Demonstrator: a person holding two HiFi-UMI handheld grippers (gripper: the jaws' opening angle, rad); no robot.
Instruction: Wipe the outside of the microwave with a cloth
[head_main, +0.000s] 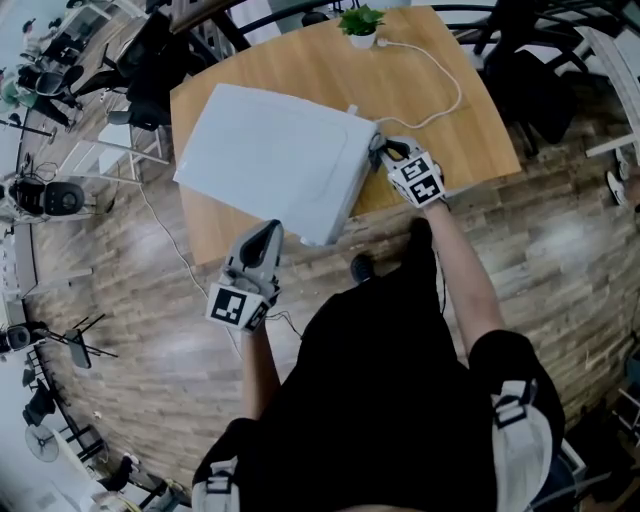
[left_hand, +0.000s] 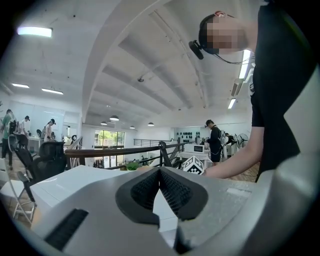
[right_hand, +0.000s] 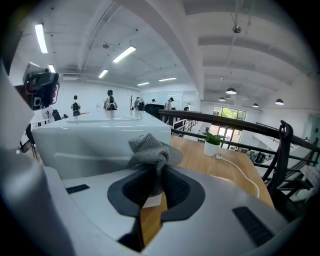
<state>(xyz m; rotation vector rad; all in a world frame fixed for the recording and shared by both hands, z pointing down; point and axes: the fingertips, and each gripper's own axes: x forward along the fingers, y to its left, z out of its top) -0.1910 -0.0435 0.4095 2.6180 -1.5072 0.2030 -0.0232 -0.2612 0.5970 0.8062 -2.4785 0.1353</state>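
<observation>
Open hall with plank floor; wooden desk (head_main: 440, 110) carrying a white microwave (head_main: 270, 160), with potted plant (head_main: 360, 22) and white cable (head_main: 445, 85) beyond the microwave's far side. Right tongs (head_main: 388, 152) at the microwave's right-hand edge, pinching a grey knitted cloth (right_hand: 148, 148) bunched close against that wall; actual contact not resolvable. Left tongs (head_main: 268, 234) off the microwave's near corner, pressed together on nothing.

Judged early in the task: cloth at one side only, top and other faces probably yet to wipe; no visible trace of wiped surface.

Head view: placing of both tongs around the microwave, cloth barely discernible. Right gripper view: cloth between the pads, microwave wall just behind. Left gripper view: meeting pads, microwave top beyond, bystanders far off.
</observation>
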